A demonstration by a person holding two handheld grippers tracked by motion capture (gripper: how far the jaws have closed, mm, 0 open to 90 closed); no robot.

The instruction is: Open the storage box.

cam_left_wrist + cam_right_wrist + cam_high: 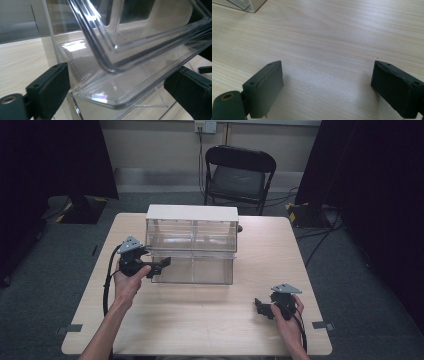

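Probably a lab: black curtains (pixel 50 160), folding chair (pixel 239 175), floor cables (pixel 320 237).

— What are the tools looking like?

— The left gripper (pixel 159 265) is showing a black body, a grey three-cornered plate on top, and a thick black cable trailing behind.

— And the right gripper (pixel 260 307)?

— It is wearing the same plate and cable. Its blocky black pads (pixel 265 86) are showing small screw holes and a brass-ringed hole beside. The forearms are going bare, sleeveless.
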